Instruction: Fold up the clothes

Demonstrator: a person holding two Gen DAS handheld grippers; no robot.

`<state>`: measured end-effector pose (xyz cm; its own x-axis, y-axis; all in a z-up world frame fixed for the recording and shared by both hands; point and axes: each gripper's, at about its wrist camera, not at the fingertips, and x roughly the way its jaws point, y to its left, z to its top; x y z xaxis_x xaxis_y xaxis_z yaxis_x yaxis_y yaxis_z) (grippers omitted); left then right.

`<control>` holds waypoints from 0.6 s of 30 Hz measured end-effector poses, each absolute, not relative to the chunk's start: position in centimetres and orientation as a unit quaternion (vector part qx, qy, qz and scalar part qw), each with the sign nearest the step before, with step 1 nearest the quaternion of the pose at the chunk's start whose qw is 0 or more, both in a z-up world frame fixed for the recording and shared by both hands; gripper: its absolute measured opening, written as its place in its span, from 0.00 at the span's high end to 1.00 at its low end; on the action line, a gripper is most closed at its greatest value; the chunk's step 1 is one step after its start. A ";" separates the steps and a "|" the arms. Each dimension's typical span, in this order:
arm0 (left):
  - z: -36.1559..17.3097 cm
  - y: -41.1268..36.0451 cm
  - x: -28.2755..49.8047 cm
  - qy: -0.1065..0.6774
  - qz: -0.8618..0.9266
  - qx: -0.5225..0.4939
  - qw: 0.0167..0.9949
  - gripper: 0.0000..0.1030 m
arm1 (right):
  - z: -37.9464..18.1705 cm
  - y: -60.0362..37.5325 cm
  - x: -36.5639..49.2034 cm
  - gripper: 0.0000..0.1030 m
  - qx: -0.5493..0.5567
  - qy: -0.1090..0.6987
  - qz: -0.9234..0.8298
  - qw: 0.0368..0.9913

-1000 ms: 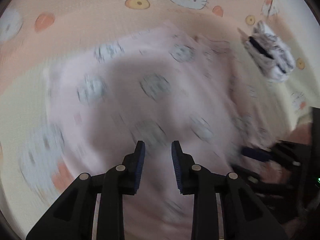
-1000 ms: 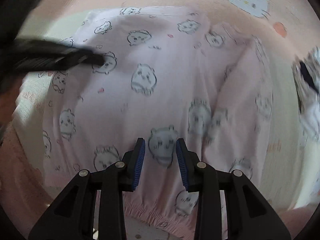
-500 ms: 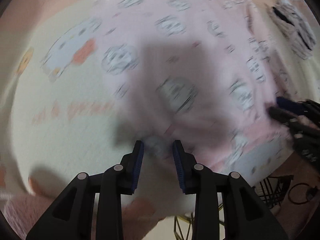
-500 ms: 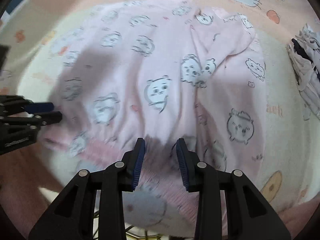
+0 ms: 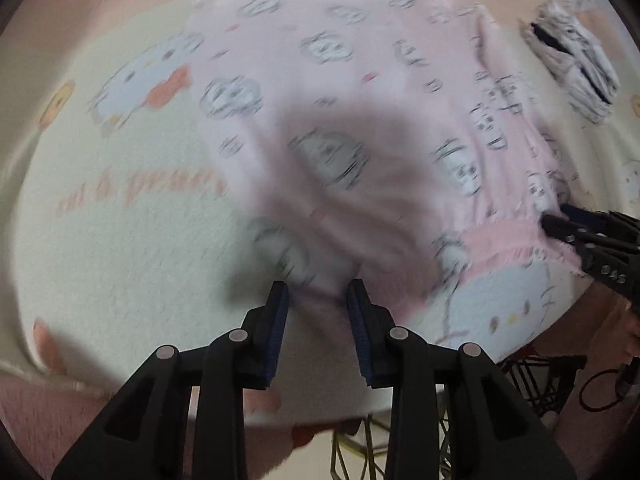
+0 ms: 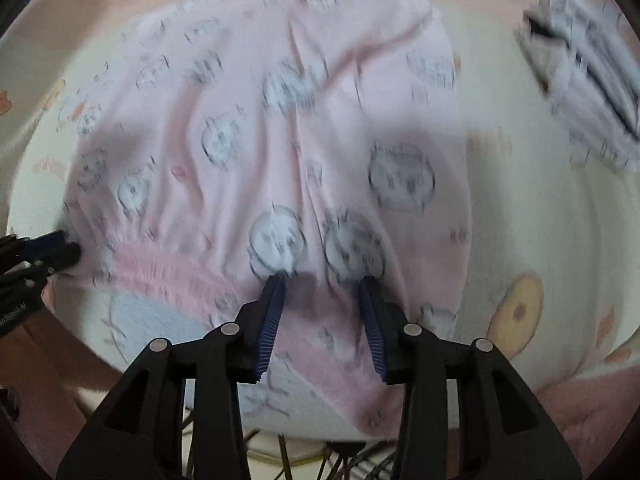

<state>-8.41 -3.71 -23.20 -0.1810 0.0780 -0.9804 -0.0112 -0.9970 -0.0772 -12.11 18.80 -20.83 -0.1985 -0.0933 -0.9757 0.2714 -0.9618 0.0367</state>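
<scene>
A pink garment [image 5: 340,92] printed with grey cartoon faces lies spread on a cream and pink Hello Kitty blanket [image 5: 120,240]; it also fills the right wrist view [image 6: 260,128]. Its darker pink elastic hem [image 6: 160,264] faces me. My left gripper [image 5: 318,292] is open, low over the hem's left corner. My right gripper [image 6: 322,284] is open, over the hem's right part. The right gripper shows at the right edge of the left wrist view [image 5: 576,228], the left gripper at the left edge of the right wrist view [image 6: 44,248]. Both views are blurred.
A folded white garment with black stripes [image 5: 572,60] lies on the blanket at the far right, also in the right wrist view [image 6: 584,76]. The blanket's near edge [image 5: 360,412] drops off below the grippers, with a wire frame [image 5: 532,380] underneath.
Both grippers have drawn back from over the middle of the garment to its near hem and dropped lower. Both stay open. The garment lies as before.
</scene>
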 end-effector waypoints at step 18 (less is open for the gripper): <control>-24.0 -9.1 -8.1 -0.267 0.729 -0.627 0.068 0.67 | -20.1 27.4 -11.6 0.56 0.625 -0.075 -0.776 0.028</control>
<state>-8.15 -9.15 -24.03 -0.2037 0.4332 -0.8779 0.2360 -0.8486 -0.4735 -11.65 27.40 -20.14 -0.2161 -0.1361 -0.9668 -0.0506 -0.9873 0.1503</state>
